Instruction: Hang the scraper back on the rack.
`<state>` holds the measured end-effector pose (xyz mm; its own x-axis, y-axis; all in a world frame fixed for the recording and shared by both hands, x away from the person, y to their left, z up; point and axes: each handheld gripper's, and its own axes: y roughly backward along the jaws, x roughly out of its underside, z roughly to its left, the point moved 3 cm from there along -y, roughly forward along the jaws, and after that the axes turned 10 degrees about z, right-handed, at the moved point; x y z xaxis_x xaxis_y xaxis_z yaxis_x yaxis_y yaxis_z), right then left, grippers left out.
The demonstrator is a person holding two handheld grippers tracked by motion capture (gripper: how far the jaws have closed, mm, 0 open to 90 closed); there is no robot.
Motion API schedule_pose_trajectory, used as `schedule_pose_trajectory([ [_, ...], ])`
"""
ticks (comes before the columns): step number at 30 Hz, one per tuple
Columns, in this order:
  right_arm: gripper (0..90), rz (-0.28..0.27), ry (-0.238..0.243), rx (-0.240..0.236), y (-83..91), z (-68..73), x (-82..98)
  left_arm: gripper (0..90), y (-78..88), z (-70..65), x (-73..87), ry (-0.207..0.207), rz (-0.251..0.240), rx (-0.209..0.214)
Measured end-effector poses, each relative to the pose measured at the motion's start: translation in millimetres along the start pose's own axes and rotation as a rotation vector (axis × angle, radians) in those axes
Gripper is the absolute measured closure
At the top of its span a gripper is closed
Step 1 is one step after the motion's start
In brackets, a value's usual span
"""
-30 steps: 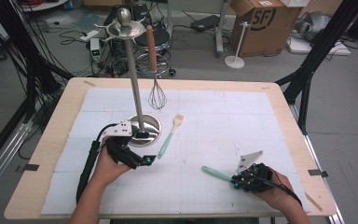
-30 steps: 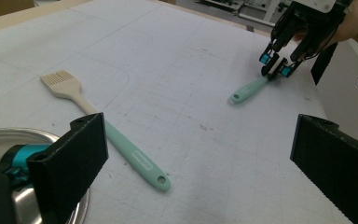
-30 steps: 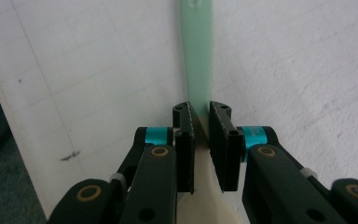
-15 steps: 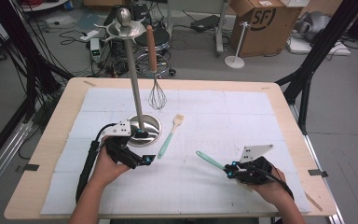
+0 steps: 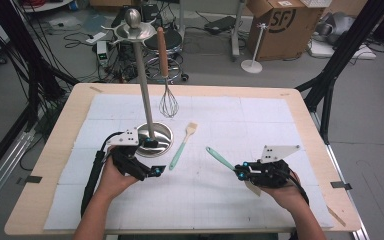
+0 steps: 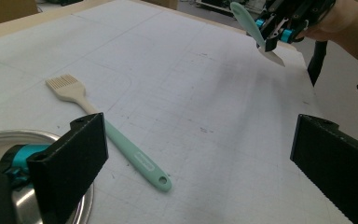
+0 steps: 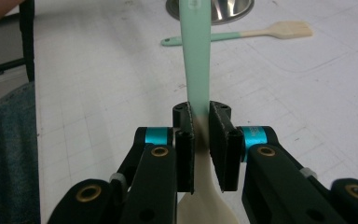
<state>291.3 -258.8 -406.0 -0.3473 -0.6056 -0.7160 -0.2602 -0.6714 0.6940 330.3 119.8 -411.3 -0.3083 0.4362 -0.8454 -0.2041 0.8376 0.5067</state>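
My right gripper (image 5: 240,171) is shut on a spatula (image 5: 220,157) where its mint-green handle meets the cream blade. It holds the spatula off the mat, handle pointing up-left toward the stand. In the right gripper view the pads (image 7: 219,135) press on both sides of the spatula (image 7: 196,56). My left gripper (image 5: 152,157) stands open beside the round steel base (image 5: 162,135) of a utensil stand, nothing between its jaws (image 6: 200,163). A pastry brush (image 5: 182,145) with a mint handle lies on the mat just right of that base.
A whisk (image 5: 168,102) with a wooden handle hangs from the top of the stand's pole (image 5: 142,85). A white gridded mat (image 5: 260,120) covers the wooden table. Cables, a stool and a cardboard box (image 5: 280,25) are on the floor beyond the far edge.
My right gripper has risen from the mat with the spatula, and the handle now sits higher and farther from the front edge. The left gripper has stayed put.
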Motion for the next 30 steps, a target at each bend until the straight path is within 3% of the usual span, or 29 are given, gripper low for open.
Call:
schedule_pose_trajectory([
  [11,81.3,-0.106,0.031,-0.007,7.1,-2.1,-21.0,4.5,2.0,-1.6,-0.8,0.001,-0.003,0.004],
  [30,81.3,-0.258,0.111,-0.071,14.2,-11.5,-96.9,4.5,14.5,-5.0,-0.7,-0.002,-0.039,-0.001],
])
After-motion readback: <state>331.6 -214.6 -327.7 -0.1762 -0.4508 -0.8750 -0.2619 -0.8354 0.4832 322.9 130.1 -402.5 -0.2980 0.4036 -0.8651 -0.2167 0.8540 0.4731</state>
